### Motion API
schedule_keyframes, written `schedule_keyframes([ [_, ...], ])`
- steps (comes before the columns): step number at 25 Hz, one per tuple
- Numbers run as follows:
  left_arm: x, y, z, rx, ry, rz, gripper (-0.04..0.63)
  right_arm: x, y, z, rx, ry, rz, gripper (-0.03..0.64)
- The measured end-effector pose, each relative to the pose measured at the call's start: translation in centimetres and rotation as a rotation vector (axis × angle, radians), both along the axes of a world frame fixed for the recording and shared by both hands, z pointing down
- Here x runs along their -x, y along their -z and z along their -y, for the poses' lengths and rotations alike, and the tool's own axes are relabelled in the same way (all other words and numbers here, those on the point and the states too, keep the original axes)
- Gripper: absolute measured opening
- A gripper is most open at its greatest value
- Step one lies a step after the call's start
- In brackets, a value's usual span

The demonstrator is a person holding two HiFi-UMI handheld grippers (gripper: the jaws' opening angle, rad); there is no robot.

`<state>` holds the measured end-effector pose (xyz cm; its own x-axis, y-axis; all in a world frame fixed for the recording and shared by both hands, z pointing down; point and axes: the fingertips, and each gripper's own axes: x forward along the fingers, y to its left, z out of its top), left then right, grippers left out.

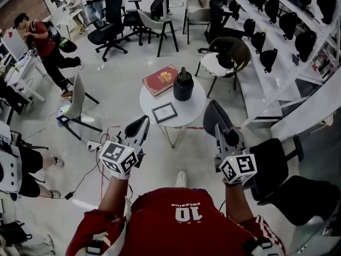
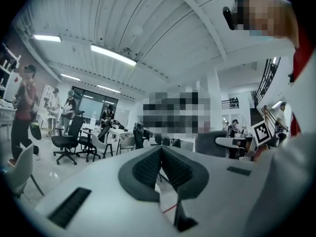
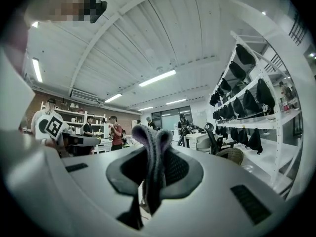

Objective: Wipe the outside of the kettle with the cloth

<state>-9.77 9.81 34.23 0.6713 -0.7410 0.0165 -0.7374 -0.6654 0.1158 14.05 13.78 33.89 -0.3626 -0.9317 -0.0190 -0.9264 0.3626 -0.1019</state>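
A black kettle [image 1: 183, 85] stands upright on a small round white table [image 1: 194, 112] in the head view, ahead of both grippers. My left gripper [image 1: 143, 122] hovers short of the table's near left edge; its jaws [image 2: 161, 149] meet with nothing between them. My right gripper [image 1: 212, 110] hangs over the table's near right edge, to the right of the kettle and closer to me. It is shut on a grey-purple cloth [image 3: 150, 149] that stands up between its pads. Neither gripper touches the kettle, and neither gripper view shows it.
A red book [image 1: 160, 79] and a small framed picture [image 1: 164, 112] lie on the table beside the kettle. A wicker chair [image 1: 226, 55] stands behind, a white chair [image 1: 76, 103] at left, a black chair [image 1: 279, 164] at right. People stand far left; shelving [image 1: 298, 41] runs along the right.
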Motion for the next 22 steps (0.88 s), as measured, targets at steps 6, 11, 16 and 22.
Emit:
schedule_keyframes([
  [6,-3.0,0.2,3.7,-0.004,0.012,0.021,0.008,-2.8,-0.5,4.2,0.006,0.023,0.016,0.061],
  [11,-5.9,-0.1,5.6,0.012,0.013,0.041,0.008,-5.3,-1.5,6.7,0.025,0.045,0.035,0.061],
  [16,-7.8,0.1,6.8,0.009,0.015,0.057,0.008,-6.9,-2.3,8.6,0.026,0.065,0.058,0.061],
  [22,-8.8,0.3,8.4,0.009,0.028,0.075,0.008,-8.7,-3.6,11.2,0.058,0.060,0.050,0.061],
])
